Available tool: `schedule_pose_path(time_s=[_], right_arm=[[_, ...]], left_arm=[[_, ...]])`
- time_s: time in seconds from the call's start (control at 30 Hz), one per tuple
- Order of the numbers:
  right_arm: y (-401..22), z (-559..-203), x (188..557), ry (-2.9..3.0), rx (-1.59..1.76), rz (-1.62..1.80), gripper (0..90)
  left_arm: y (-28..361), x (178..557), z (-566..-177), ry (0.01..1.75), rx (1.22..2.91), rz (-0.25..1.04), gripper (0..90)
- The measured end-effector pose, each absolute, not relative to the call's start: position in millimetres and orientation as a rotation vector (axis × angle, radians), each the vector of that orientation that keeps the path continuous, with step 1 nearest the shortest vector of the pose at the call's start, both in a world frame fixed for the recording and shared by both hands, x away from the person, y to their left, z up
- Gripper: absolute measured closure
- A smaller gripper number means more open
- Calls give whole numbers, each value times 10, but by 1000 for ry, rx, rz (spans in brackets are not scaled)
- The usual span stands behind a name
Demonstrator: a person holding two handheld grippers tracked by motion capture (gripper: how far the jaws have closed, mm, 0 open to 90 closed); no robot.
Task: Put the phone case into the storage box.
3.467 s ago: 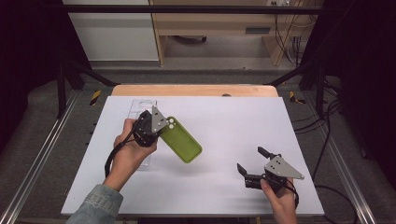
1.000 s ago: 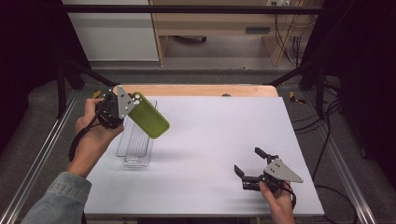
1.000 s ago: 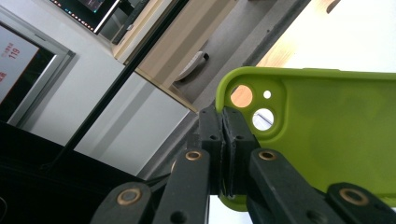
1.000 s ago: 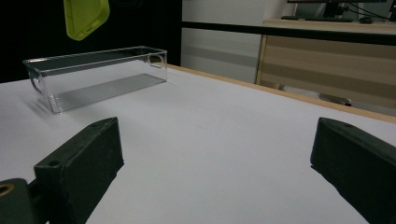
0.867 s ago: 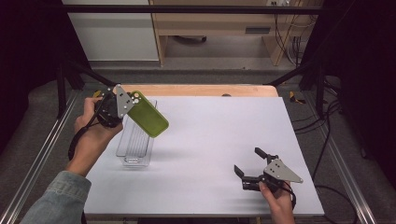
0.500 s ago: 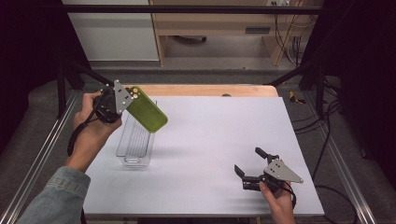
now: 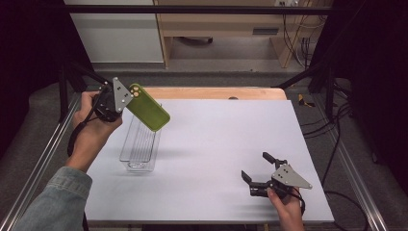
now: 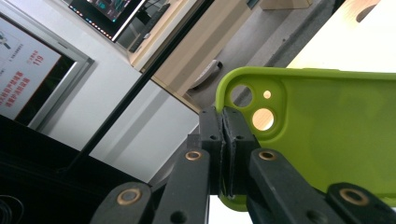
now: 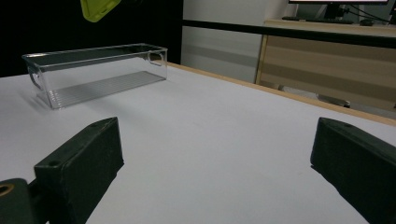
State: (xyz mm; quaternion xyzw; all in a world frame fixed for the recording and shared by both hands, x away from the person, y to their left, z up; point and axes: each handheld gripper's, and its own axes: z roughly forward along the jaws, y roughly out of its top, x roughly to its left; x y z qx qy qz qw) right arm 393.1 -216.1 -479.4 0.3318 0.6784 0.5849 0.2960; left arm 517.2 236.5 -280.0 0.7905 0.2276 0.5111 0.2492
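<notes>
- Right tongs (image 7: 256, 175): nearest the person, at the near right of the desk (image 7: 226, 144). The jaws stand wide apart with nothing between them. They sit low over the bare white surface, well apart from the other items. Judgement: this hand is parked out of the way while the other does the work.
- Bin (image 7: 139, 144): a clear, long, open-topped container on the left half of the desk, its long axis running away from the person. It looks empty. Seen from the right gripper view, it stands flat and upright (image 9: 98, 72). Judgement: it is the likely destination for the held item.
- Case (image 7: 148, 108): a green phone case with camera cut-outs, held in the air above the far end of the bin, clear of it. It is tilted, its free end sloping down toward the bin opening. Judgement: the tilt suits feeding the case in lengthwise, end first.
- Left tongs (image 7: 126, 98): clenched on the case. The left gripper view shows the pads (image 8: 212, 135) pinching the rim of the case (image 8: 327, 135) beside the camera cut-outs. Judgement: a corner grip leaves most of the case free to enter the bin.
</notes>
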Motion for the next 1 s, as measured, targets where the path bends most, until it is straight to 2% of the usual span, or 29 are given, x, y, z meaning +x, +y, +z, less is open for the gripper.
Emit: schedule_pose_path(time_s=[0.27, 1.0], right_arm=[[-2156, -4796, 3925, 1809, 873, 1551, 25], [-2170, -4794, 3927, 1803, 878, 1576, 25]], left_arm=[[2419, 5204, -2796, 597, 2136, 1416, 877], [2492, 5311, -2746, 539, 2121, 1611, 878]])
